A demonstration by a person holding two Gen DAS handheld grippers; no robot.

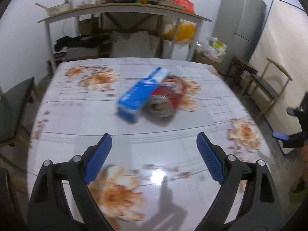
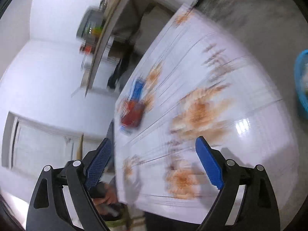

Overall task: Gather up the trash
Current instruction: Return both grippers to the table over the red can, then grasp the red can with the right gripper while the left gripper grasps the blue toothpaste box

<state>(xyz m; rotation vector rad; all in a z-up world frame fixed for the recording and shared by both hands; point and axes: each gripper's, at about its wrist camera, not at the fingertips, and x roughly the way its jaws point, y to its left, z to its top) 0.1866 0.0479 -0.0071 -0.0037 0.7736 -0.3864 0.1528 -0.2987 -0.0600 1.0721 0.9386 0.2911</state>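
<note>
With both the left gripper (image 1: 154,140) and right gripper (image 2: 154,144) spread wide and empty, the blue carton (image 1: 141,92) touching the crushed red can (image 1: 165,100) mid-table (image 1: 77,134) is best approached squarely, one piece at a time.

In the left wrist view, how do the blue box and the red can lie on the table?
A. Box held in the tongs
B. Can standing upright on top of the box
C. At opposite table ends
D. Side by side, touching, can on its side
D: the blue box lies against the red can, which is tipped on its side on the floral table.
</note>
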